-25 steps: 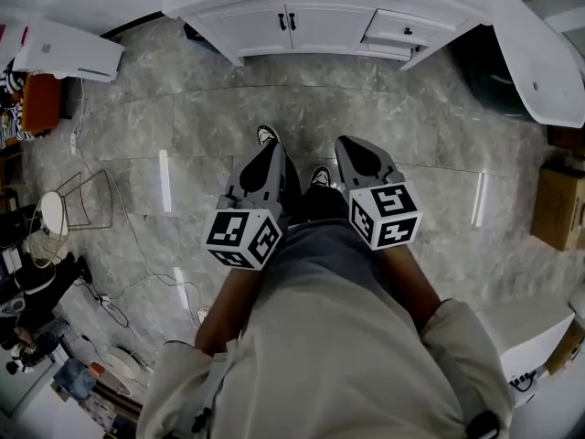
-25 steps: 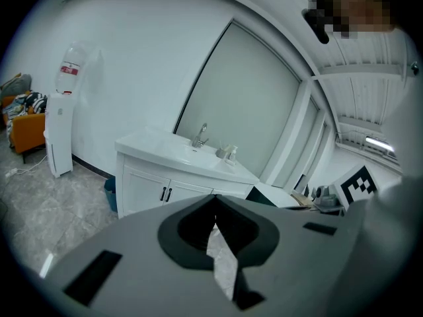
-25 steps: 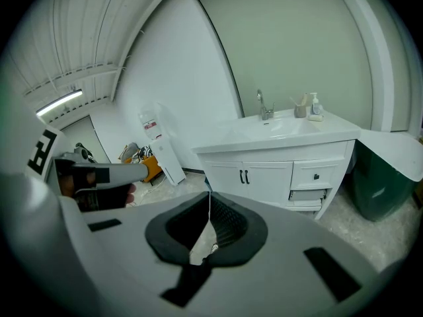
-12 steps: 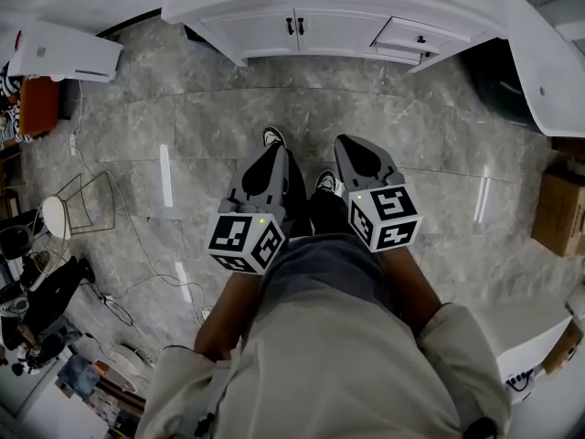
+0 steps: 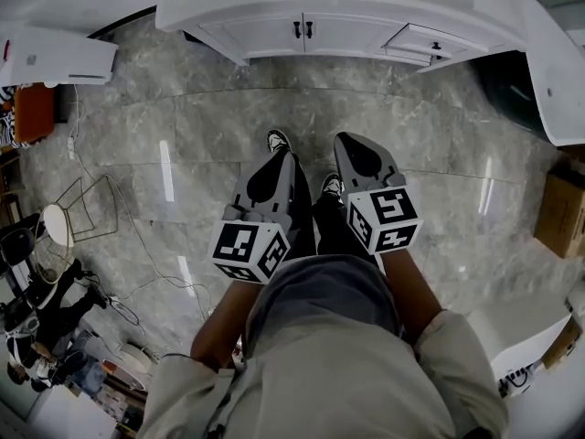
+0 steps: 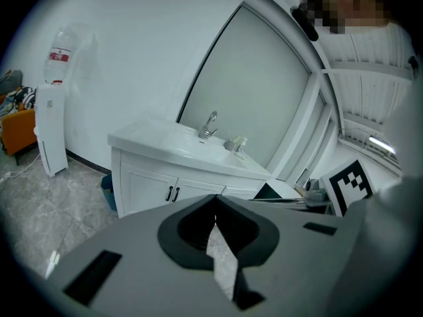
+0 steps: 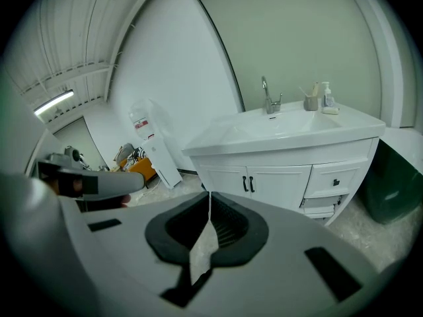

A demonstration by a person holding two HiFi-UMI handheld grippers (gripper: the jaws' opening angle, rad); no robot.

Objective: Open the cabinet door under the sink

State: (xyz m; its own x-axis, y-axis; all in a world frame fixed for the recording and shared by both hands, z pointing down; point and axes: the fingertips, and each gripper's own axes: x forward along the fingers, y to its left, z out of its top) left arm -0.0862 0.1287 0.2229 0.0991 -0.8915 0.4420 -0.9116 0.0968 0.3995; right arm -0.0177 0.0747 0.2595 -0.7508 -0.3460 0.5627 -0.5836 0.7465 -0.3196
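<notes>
Grey marble-pattern floor point(image 5: 183, 126), glossy, with loose cables at the left edge.

- Vanity cabinet point(image 5: 238, 16): white, against the far wall, carrying a sink point(image 7: 291, 121) with a chrome tap point(image 7: 269, 98) and small toiletry items beside it.
- Cabinet doors point(image 7: 250, 183): a pair under the sink, each with a black vertical handle, the two handles side by side at the centre seam. Both lie flush and shut. A small drawer point(image 7: 336, 180) sits to their right.
- Left gripper point(image 5: 281, 158): held low in front of the person, pointing toward the vanity and well apart from it. Jaws clenched tip to tip, nothing between them.
- Right gripper point(image 5: 352, 149): just beside the left, same heading, also well apart from the doors. Jaws pressed together, empty.
- Shoes point(image 5: 277, 141): the person's, showing past the gripper tips.
- Water dispenser point(image 6: 49, 131): white, left of the vanity, bottle on top.
- Cardboard box point(image 5: 559, 208): right edge of the floor.
</notes>
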